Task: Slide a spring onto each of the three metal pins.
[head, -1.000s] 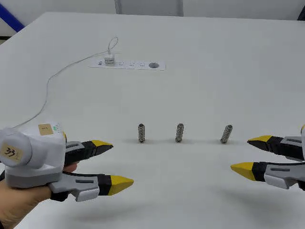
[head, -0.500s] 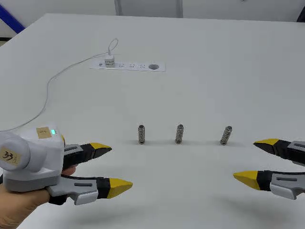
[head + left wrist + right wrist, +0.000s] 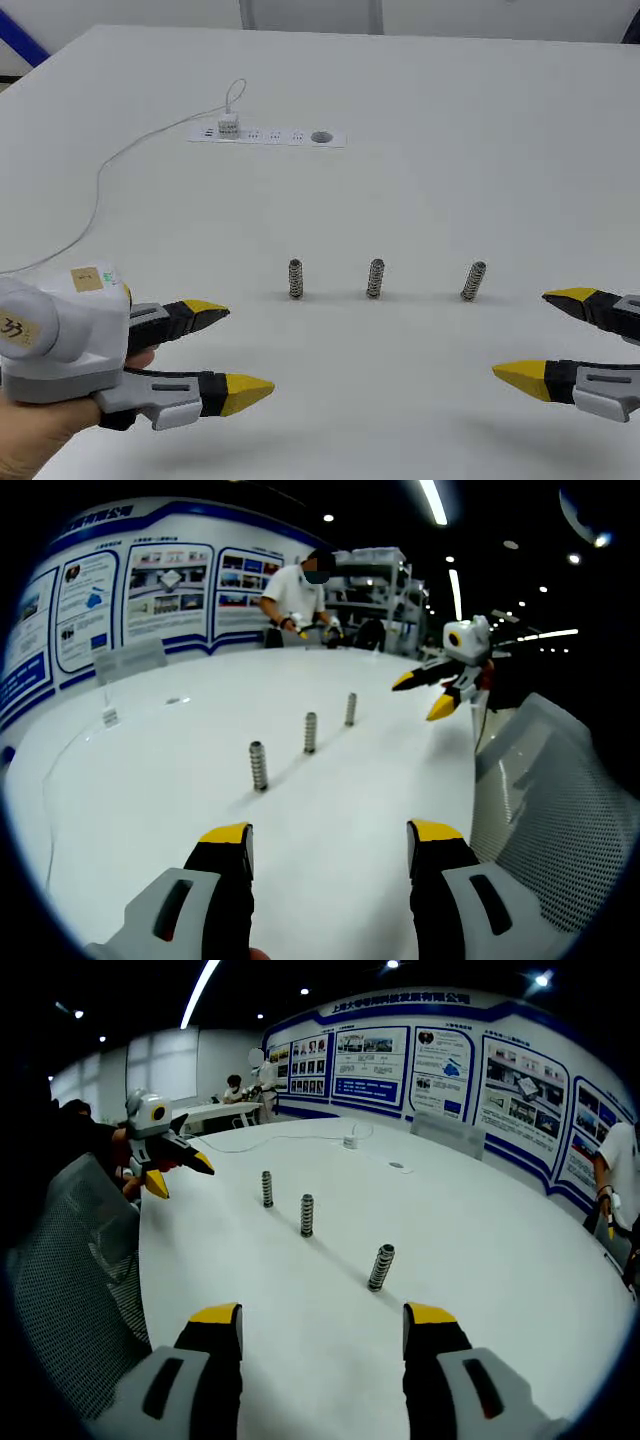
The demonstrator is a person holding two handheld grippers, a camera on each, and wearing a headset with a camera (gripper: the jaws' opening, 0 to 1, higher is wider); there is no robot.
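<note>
Three pins stand in a row on the white table, each with a spring around it: the left spring (image 3: 296, 278), the middle spring (image 3: 375, 278) and the right spring (image 3: 474, 281), which leans a little. My left gripper (image 3: 229, 347) hovers open at the front left, well short of the left spring (image 3: 259, 765). My right gripper (image 3: 550, 334) is open at the front right, a short way from the right spring (image 3: 381, 1266). Nothing is between either pair of jaws. The middle spring (image 3: 310, 732) and right spring (image 3: 350, 708) recede in the left gripper view.
A white power strip (image 3: 268, 136) with a plugged charger and a cable (image 3: 110, 168) lies at the back left of the table. A mesh chair back (image 3: 560, 800) stands at the table's near edge. A person (image 3: 300, 595) stands beyond the table.
Both grippers have drawn back slightly toward the near edge and stay open; the right one has moved further right. The springs have not moved.
</note>
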